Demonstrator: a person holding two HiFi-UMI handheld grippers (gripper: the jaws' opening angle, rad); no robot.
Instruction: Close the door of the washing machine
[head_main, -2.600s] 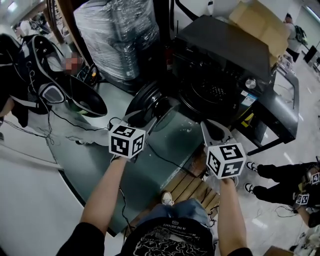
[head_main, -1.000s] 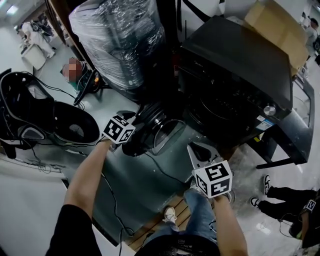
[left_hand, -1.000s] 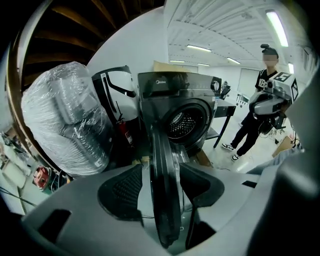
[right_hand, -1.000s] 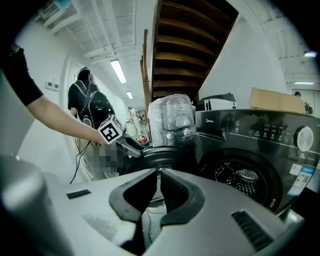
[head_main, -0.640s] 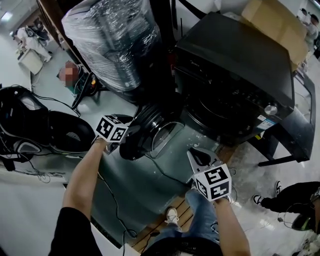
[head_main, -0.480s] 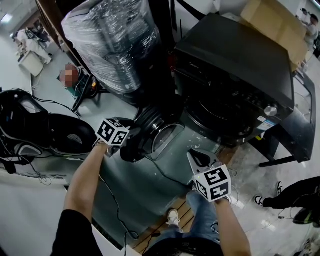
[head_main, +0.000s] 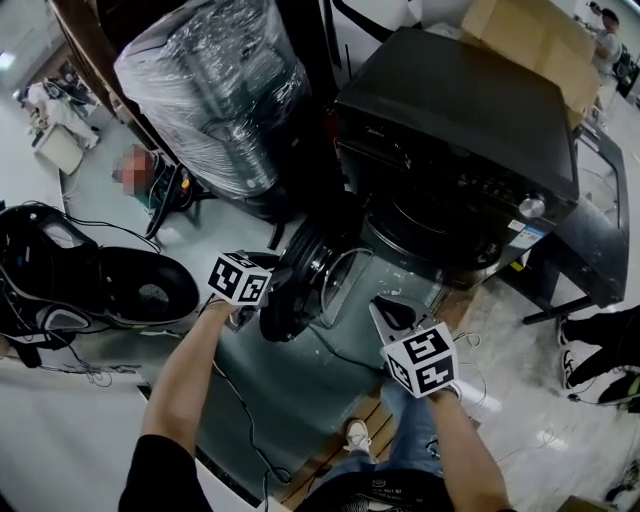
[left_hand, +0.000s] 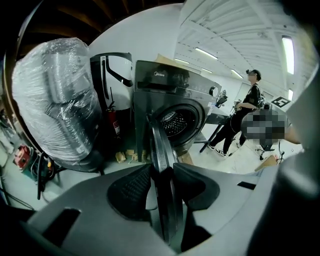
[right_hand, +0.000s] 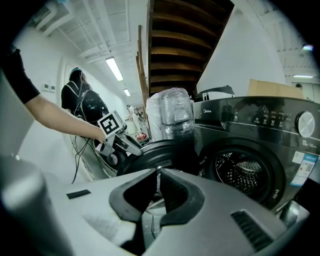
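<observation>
The left gripper (head_main: 263, 303) was held in front of the person, level with the right one and clear of the round black glass-centred washing machine door (head_main: 303, 272). It has since travelled out to the door's outer rim. Its fingers (left_hand: 131, 189) have just been closing from wide apart, and the rim (left_hand: 161, 150) now stands between them with both pads against it. The door, previously lying wide open with its round face towards the head camera, now shows nearly edge-on, standing out from the black front-loading washing machine (head_main: 470, 120).

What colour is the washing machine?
Black. The washing machine shows best in the head view.
</observation>
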